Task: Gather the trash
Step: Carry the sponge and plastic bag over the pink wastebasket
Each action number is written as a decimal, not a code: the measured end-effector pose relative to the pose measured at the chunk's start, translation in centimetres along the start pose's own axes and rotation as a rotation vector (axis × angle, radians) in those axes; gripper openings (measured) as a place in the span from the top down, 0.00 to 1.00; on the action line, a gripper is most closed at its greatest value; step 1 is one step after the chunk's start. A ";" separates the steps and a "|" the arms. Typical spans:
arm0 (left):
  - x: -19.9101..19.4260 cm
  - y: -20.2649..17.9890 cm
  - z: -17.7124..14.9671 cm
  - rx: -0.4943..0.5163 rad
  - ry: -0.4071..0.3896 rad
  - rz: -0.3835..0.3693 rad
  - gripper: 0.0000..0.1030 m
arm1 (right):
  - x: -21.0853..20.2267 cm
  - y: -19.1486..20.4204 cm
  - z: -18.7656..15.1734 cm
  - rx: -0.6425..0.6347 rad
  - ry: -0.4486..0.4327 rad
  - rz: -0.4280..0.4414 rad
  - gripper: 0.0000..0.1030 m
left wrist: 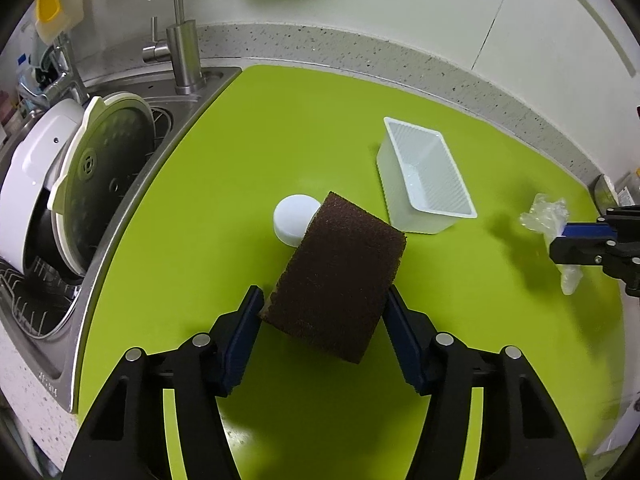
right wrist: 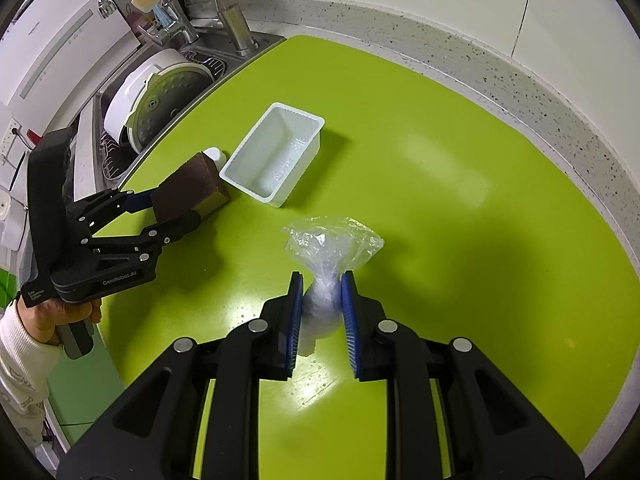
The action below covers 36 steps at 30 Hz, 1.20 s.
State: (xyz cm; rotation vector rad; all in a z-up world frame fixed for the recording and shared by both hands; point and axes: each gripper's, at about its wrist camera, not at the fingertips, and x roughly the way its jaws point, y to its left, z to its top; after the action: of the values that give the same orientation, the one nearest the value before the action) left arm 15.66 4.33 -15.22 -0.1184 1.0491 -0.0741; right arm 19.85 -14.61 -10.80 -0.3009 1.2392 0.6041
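1. lime-green tabletop (left wrist: pixel 320 120) fills both views, edged at the back by a speckled grey strip below white wall panels.
2. along its left side runs a steel sink (left wrist: pixel 132 184) with a tall tap (left wrist: pixel 184 56); inside the sink a white rice cooker (left wrist: pixel 36 184) leans on a wire rack, its round lid (left wrist: pixel 104 176) turned toward the tabletop.
3. a white plastic tray (right wrist: pixel 276 152) stands open side up near the middle of the tabletop, well apart from the sink.
4. just beside the tray, on its sink side, sits a small white round cap (left wrist: pixel 292 216).
5. the left gripper (left wrist: pixel 324 308) has a dark brown sponge (left wrist: pixel 340 276) between its blue pads; the sponge is tilted, its far corner overlapping the cap in the left wrist view. the right wrist view shows a yellow layer under the brown face. the pads meet the sponge's sides, so it reads as gripped.
6. the right gripper (right wrist: pixel 322 312) is closed on a crumpled clear plastic bag (right wrist: pixel 332 240), pinching it at its narrow neck while the loose top flares out above the pads.
7. that bag is off to the right of the tray, near the tabletop's front half.
8. a hand (right wrist: pixel 60 316) in a cream sleeve holds the left gripper's handle.
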 end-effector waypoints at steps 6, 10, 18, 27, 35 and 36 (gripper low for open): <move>-2.3 -0.3 -0.2 -0.029 -0.021 -0.014 0.44 | -0.7 0.3 -0.1 -0.021 -0.026 0.012 0.81; -4.6 -0.6 -0.9 -0.069 -0.039 -0.016 0.44 | -1.4 0.8 -0.3 -0.041 -0.047 0.019 0.81; -10.3 -0.8 -4.4 -0.154 -0.088 0.007 0.44 | -3.7 2.8 -1.5 -0.106 -0.089 0.045 0.81; -17.0 0.8 -11.6 -0.290 -0.143 0.093 0.44 | -5.0 10.1 -4.9 -0.307 -0.091 0.142 0.81; -22.5 2.9 -20.7 -0.476 -0.163 0.214 0.44 | -4.2 20.7 -8.9 -0.533 -0.041 0.294 0.81; -23.3 3.3 -22.3 -0.510 -0.165 0.232 0.44 | -4.0 21.8 -9.2 -0.556 -0.033 0.307 0.81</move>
State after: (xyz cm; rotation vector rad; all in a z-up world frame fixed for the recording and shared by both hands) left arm -15.20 8.92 -6.62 -0.4554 0.8913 0.4100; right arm -0.86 -2.95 -7.64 -0.5650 1.0749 1.2178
